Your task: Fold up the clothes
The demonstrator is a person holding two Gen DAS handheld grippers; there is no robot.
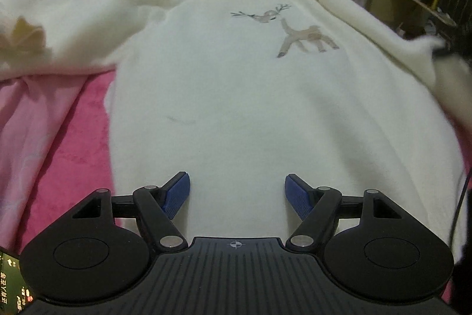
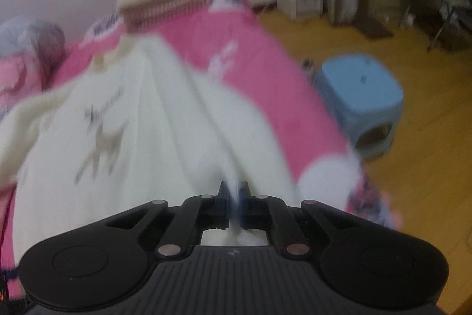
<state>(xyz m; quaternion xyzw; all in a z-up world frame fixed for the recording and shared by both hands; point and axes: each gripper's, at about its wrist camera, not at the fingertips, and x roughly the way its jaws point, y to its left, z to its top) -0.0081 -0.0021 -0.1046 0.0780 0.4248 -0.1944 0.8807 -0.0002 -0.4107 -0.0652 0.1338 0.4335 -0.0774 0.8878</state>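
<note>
— Sweater (image 1: pixel 236 96) lies face up on the pink bedspread (image 1: pixel 59 143), collar far from the camera, hem nearest the left gripper (image 1: pixel 237 194). Its long axis runs straight away from those jaws.

— And those jaws?

— Apart, with nothing between the blue pads (image 1: pixel 177 194); the hem sits just under and ahead of them. The right gripper (image 2: pixel 234 197) is pinched shut on a ridge of white knit at the sweater's right edge.

— So which hand is nearer the next fold?

— I judge the right one, since it already has cloth in it; the left only needs to drop onto the hem.

— Anything unclear?

— The right view is smeared, so I can't tell whether it has the sleeve or the side seam. In the left view, the right gripper is only a dark blur at the frame's edge.
</note>
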